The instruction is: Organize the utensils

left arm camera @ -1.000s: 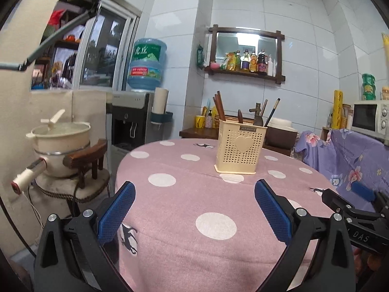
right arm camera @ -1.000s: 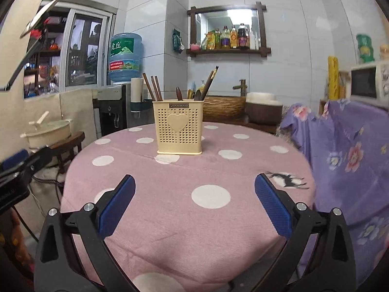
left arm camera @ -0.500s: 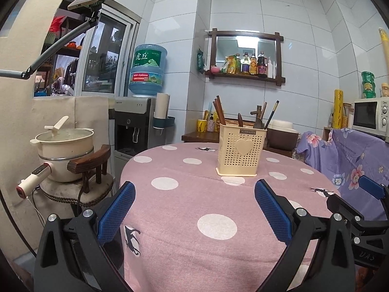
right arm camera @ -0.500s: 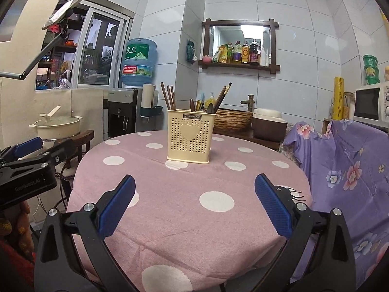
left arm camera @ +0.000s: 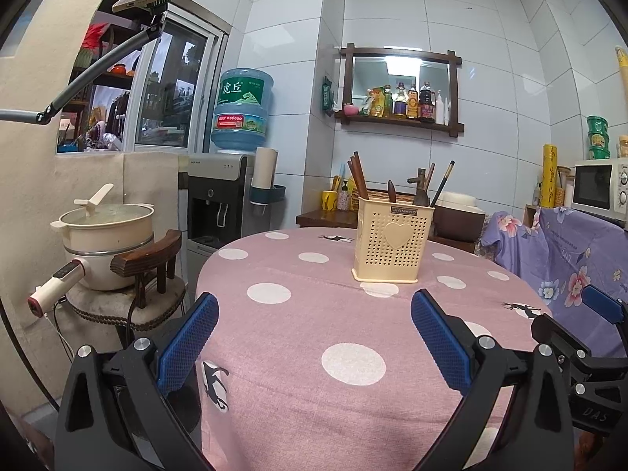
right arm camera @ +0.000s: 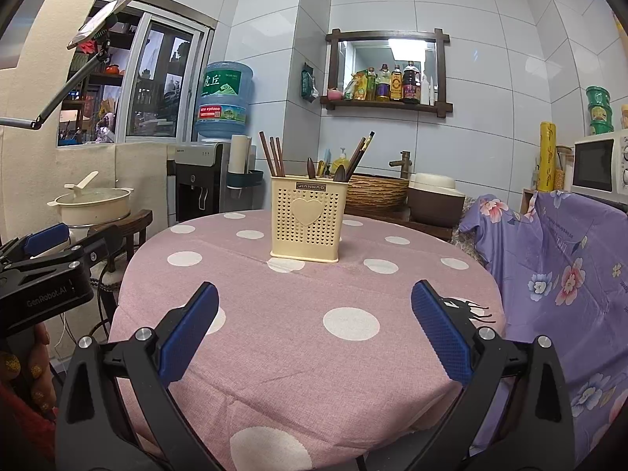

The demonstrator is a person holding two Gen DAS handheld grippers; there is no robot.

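A cream perforated utensil holder (left arm camera: 392,241) (right arm camera: 307,219) with a heart on its front stands upright on the round table (left arm camera: 298,337) (right arm camera: 314,353), covered in a pink cloth with white dots. Brown chopsticks (right arm camera: 271,155) (left arm camera: 358,174) and dark spoon handles (right arm camera: 339,172) stick out of it. My left gripper (left arm camera: 314,339) hangs open above the table's near left edge, well short of the holder, with nothing between its blue pads. Also open and empty, my right gripper (right arm camera: 314,329) hovers over the near edge. Each gripper shows at the side of the other's view.
A cream pot (left arm camera: 106,235) sits on a wooden stool left of the table. Behind stand a water dispenser (left arm camera: 219,196), a counter with a woven basket (right arm camera: 376,192), and a wall shelf of bottles (left arm camera: 400,102). A purple floral cloth (right arm camera: 557,267) covers furniture at right, below a microwave (left arm camera: 600,192).
Both grippers have drawn back and risen from the table, so the holder looks smaller and farther off. Both stay open and empty.
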